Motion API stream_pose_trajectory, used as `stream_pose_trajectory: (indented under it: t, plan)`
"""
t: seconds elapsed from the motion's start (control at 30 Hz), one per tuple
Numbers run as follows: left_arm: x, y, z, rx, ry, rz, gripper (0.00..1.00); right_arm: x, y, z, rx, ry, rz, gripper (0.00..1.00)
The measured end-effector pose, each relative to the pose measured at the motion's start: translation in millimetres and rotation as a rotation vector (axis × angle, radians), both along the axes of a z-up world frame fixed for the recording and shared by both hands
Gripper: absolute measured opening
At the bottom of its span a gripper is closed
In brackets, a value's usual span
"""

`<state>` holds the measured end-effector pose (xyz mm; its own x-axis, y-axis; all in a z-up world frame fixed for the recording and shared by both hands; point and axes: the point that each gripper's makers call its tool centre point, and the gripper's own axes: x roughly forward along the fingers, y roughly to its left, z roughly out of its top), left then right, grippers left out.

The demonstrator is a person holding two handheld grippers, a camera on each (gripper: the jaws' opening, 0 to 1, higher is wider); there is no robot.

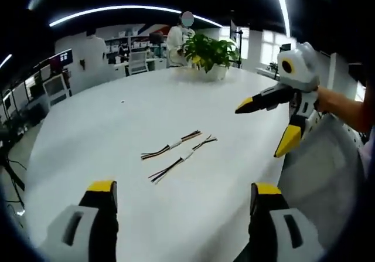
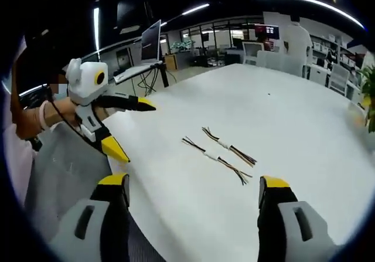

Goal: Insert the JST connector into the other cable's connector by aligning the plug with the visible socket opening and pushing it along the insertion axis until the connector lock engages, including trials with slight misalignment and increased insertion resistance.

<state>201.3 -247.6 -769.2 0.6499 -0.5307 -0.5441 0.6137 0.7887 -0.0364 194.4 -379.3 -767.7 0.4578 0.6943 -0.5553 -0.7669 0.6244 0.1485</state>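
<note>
Two short cables with white connectors lie side by side on the white table (image 1: 117,127). In the left gripper view the far cable (image 1: 171,145) and the near cable (image 1: 183,158) rest ahead of my left gripper (image 1: 183,190), which is open and holds nothing. My right gripper (image 1: 265,127) comes in from the right of that view, jaws apart above the table edge. In the right gripper view the same cables (image 2: 228,146) (image 2: 214,157) lie ahead of my open right gripper (image 2: 194,184). The left gripper (image 2: 136,127) shows at the left there, open, held by a hand.
A potted plant (image 1: 210,54) stands at the table's far end. A person in white (image 1: 177,39) stands behind it, among desks and monitors. The table's curved edge (image 2: 152,215) runs close under my right gripper. A monitor on a stand (image 2: 150,42) is beyond the table.
</note>
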Motion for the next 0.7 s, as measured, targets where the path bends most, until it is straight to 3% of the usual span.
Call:
stream_pose_trajectory:
  t: [0.17,0.2,0.27,0.3,0.43,0.7]
  plan:
    - [-4.6,2,9.6,0.007,-0.031,0.013,0.90,-6,-1,2.6,0.010,0.002,-0.007,0.89]
    - [-6.9,0,12.2,-0.013,-0.027,0.010,0.90,-7,-1,2.8,0.011,0.002,-0.006,0.89]
    - [-9.3,-4,19.2,-0.114,0.002,0.054,0.90,-10,-1,2.8,0.011,0.006,-0.005,0.88]
    - [-9.7,-4,20.6,-0.124,0.001,0.065,0.90,-11,-1,3.0,0.012,0.006,-0.004,0.88]
    - [-14.4,7,16.3,0.001,-0.030,0.069,0.90,-18,-1,4.9,0.015,0.008,-0.011,0.87]
    - [-27.9,5,21.2,-0.027,-0.015,0.066,0.91,-25,-7,11.4,0.059,0.013,-0.065,0.88]
